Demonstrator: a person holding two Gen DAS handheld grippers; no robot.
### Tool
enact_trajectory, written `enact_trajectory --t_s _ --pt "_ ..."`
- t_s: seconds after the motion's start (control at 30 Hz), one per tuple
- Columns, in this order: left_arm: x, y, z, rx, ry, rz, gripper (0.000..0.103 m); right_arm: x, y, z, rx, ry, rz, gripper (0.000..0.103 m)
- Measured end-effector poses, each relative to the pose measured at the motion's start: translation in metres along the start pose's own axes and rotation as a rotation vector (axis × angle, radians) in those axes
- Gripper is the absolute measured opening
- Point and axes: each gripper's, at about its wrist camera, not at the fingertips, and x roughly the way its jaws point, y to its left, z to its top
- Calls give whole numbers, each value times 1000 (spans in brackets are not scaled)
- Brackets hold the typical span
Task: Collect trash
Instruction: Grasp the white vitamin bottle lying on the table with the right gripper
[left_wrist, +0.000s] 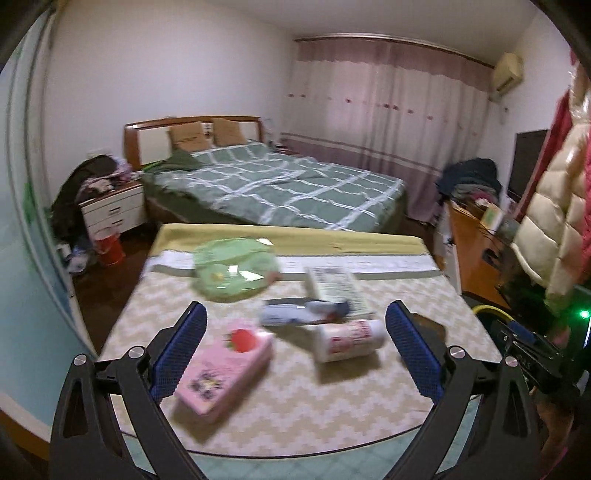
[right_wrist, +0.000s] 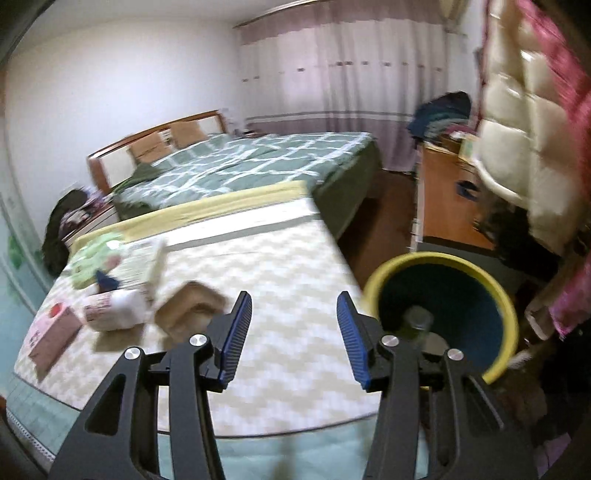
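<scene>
On the table's zigzag cloth (left_wrist: 295, 406) lie a pink box with a strawberry (left_wrist: 221, 369), a white bottle on its side (left_wrist: 347, 339), a blue-and-white wrapper (left_wrist: 299, 312), a printed white carton (left_wrist: 338, 288) and a crumpled green bag (left_wrist: 232, 269). My left gripper (left_wrist: 295, 347) hovers over them, open wide and holding nothing; the pink box sits just inside its left finger. My right gripper (right_wrist: 293, 332) stands open over bare cloth, nothing between its pads. Left of it are a brown cardboard box (right_wrist: 192, 306) and the white bottle (right_wrist: 114, 306). A yellow-rimmed bin (right_wrist: 443, 258) stands beside the table's right edge, a dark bottle (right_wrist: 417, 321) inside.
Behind the table is a bed with a green checked cover (left_wrist: 277, 184). A nightstand piled with clothes (left_wrist: 110, 206) and a red bucket (left_wrist: 109, 247) stand at left. An orange desk (right_wrist: 443, 195) and hanging padded coats (right_wrist: 524, 110) crowd the right.
</scene>
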Motion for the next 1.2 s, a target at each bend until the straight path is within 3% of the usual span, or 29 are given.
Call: enact_trajectory --t_s 0.2,0.6,1.07,1.13,1.2 --pt "-6 31 -7 -37 -7 53 96 18 68 5 -96 35 116 46" --pt "-3 59 -15 -73 -5 73 96 51 135 20 -142 105 240 46" --pt "13 63 -20 -84 27 49 96 103 180 27 -206 197 228 46" --pt "16 63 -21 -84 32 46 96 109 180 24 -207 218 226 36" --pt "18 61 -23 -86 38 40 96 109 179 24 -202 215 234 35"
